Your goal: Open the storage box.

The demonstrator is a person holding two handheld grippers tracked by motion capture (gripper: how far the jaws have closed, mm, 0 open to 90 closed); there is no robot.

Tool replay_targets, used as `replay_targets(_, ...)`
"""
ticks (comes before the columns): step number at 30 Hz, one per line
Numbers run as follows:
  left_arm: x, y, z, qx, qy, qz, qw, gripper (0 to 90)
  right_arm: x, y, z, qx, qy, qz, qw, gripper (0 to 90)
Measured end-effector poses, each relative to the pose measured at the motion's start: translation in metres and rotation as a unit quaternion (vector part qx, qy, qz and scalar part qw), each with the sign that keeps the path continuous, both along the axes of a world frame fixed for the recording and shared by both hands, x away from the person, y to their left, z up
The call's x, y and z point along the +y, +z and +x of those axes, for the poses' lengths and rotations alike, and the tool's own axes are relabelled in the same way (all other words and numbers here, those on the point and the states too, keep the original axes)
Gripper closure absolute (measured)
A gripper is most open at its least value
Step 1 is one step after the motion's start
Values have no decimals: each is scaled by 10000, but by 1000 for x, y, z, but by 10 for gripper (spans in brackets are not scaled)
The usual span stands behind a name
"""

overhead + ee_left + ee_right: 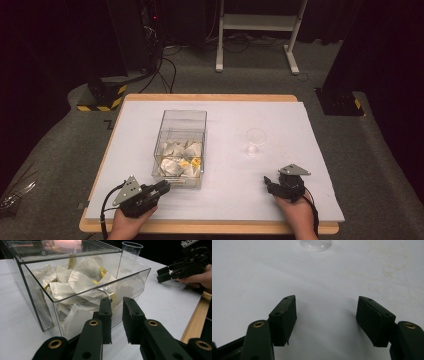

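One white sheet [300,200] covers the wooden table [210,228], which stands on grey carpet in a dark room with cables behind. The clear box [181,147] of packets sits mid-table; the left gripper [162,189] is just beside its near corner, jaws drawn close. The right gripper [270,185] rests spread near a plastic cup [256,141].

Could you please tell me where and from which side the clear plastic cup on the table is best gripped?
Grip the clear plastic cup across its side wall, about mid-height, coming in level from the right gripper's side. It stands upright and alone on the white table cover, open mouth up, with bare space all round. The thin wall probably flexes, so close gently; the box stands well apart.
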State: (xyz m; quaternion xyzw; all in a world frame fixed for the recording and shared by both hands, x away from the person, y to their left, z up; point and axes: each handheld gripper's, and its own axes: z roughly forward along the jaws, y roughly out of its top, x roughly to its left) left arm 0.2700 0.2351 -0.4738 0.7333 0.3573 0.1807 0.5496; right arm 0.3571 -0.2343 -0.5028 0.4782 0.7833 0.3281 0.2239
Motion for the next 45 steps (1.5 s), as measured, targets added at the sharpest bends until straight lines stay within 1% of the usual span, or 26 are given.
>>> replay_targets(2, 0, 0, -2, -1, -7, -4, 10000, 781, 0, 0, 0, 4, 1, 4, 10000, 326)
replay_targets(6, 1, 0, -5, -77, 6, 82, 9999, 788, 0, 0, 0, -3, 3, -2, 10000, 326)
replay_targets(10, 3, 1, -6, -115, 94, 42, 9999, 784, 0, 0, 0, 4, 3, 3, 10000, 326)
replay_targets(11, 5, 3, -7, -182, 183, 76, 9996, 773, 0, 0, 0, 4, 3, 4, 10000, 326)
replay_targets(12, 5, 3, -7, -182, 183, 76, 9996, 768, 0, 0, 0, 4, 3, 4, 10000, 326)
replay_targets(15, 8, 10, -10, -327, 301, 108, 9990, 765, 0, 0, 0, 5, 3, 6, 10000, 326)
replay_targets(16, 8, 13, -11, -382, 338, 107, 9986, 763, 0, 0, 0, 6, 2, 7, 10000, 326)
replay_targets(17, 10, 19, -14, -518, 413, 51, 9978, 756, 0, 0, 0, 5, 3, 7, 10000, 326)
replay_targets(18, 10, 19, -14, -518, 413, 51, 9978, 749, 0, 0, 0, 5, 3, 7, 10000, 326)
replay_targets(19, 10, 22, -14, -588, 481, 42, 9971, 738, 0, 0, 0, 6, 2, 7, 10000, 326)
replay_targets(20, 11, 25, -14, -636, 575, 27, 9963, 738, 0, 0, 0, 6, 2, 7, 10000, 326)
replay_targets(21, 12, 30, -11, -667, 791, 12, 9946, 700, 0, 0, 0, 8, 3, 9, 10000, 326)
replay_targets(22, 12, 30, -11, -667, 791, 12, 9946, 688, 0, 0, 0, 8, 3, 9, 10000, 326)
replay_targets(23, 13, 31, -7, -672, 904, 24, 9936, 688, 0, 0, 0, 8, 3, 8, 10000, 326)
replay_targets(24, 13, 31, -5, -663, 966, 39, 9931, 682, 0, 0, 0, 8, 2, 9, 10000, 326)
replay_targets(25, 14, 31, 3, -606, 1113, 100, 9919, 662, 0, 0, 0, 6, 3, 8, 10000, 326)
replay_targets(26, 14, 31, 3, -606, 1113, 100, 9919, 642, 0, 0, 0, 6, 3, 8, 10000, 326)
replay_targets(27, 14, 30, 11, -502, 1203, 111, 9914, 629, 0, 0, 0, 8, 3, 9, 10000, 326)
replay_targets(29, 14, 30, 14, -477, 1235, 146, 9911, 623, 0, 0, 0, 8, 2, 11, 10000, 326)
replay_targets(30, 13, 29, 17, -469, 1298, 201, 9902, 618, 0, 0, 0, 9, 1, 12, 10000, 326)
replay_targets(31, 13, 27, 23, -379, 1359, 210, 9898, 618, 0, 0, 0, 8, 2, 11, 10000, 326)
replay_targets(32, 13, 27, 23, -379, 1359, 210, 9898, 618, 0, 0, 0, 8, 2, 11, 10000, 326)
replay_targets(35, 13, 21, 29, -199, 1395, 139, 9899, 618, 0, 0, 0, 6, 3, 9, 10000, 326)
replay_targets(39, 9, 15, 31, -51, 1410, 115, 9899, 641, 0, 0, 0, 1, 3, 1, 10000, 326)
replay_targets(42, 8, 12, 29, -10, 1451, 184, 9892, 661, 0, 0, 0, -3, 3, 0, 10000, 326)
replay_targets(45, 9, 10, 27, -2, 1435, 181, 9895, 668, 0, 0, 0, 5, 3, 7, 10000, 326)
